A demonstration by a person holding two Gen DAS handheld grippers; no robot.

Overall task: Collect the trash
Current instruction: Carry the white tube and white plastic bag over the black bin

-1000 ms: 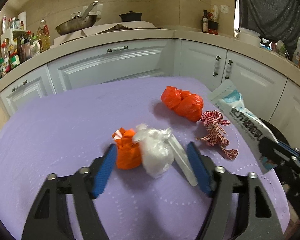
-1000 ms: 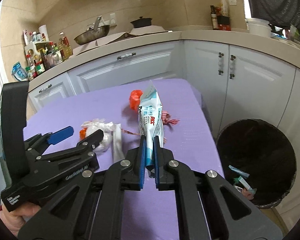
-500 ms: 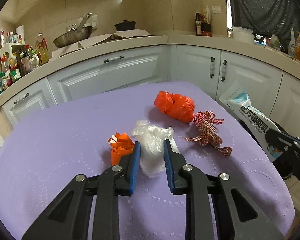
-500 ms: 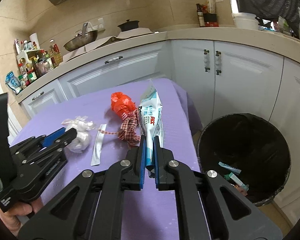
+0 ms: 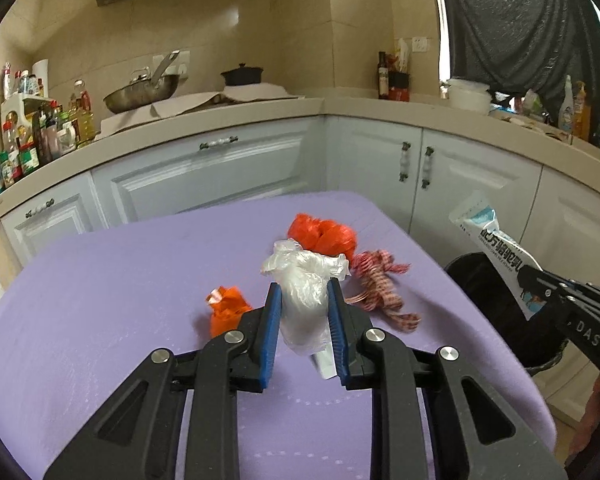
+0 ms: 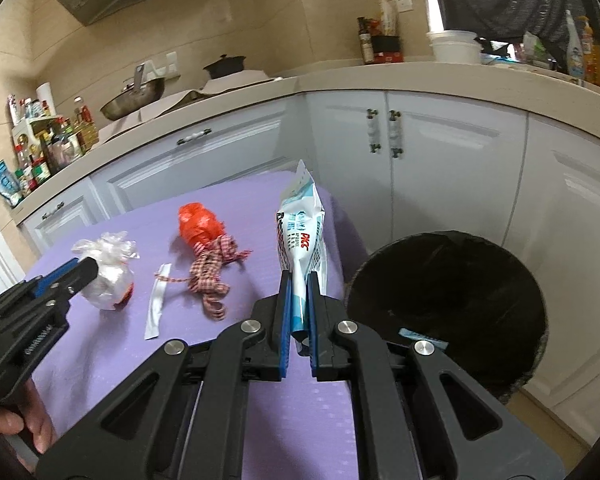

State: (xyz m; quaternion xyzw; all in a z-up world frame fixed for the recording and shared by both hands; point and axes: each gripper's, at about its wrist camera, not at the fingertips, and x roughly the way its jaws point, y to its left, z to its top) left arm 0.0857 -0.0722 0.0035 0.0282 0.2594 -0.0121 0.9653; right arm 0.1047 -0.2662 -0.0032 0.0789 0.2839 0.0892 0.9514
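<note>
While the left tongs (image 5: 303, 312) clamp the crumpled clear plastic bag (image 5: 305, 292) between blue pads (image 5: 271, 320), the left wrist view shows it over the purple-covered bench (image 5: 100, 280), a small orange wrapper (image 5: 226, 310) to its left and a white strip (image 5: 325, 364) below. Beyond lie a crumpled red plastic bag (image 5: 323, 234) and a red-checked ribbon (image 5: 380, 286). A second ago these tongs stood wide around the bag on the bench; now they are narrow upon it and it looks lifted.

In the right wrist view, the right tongs (image 6: 299, 304) pinch a white-and-blue printed packet (image 6: 302, 236) upright, as they did a second ago, near the bench's right edge, the black-lined round bin (image 6: 448, 308) to the right. To do this well, carry both loads fully over the bin's mouth before letting go, the light bag especially.
</note>
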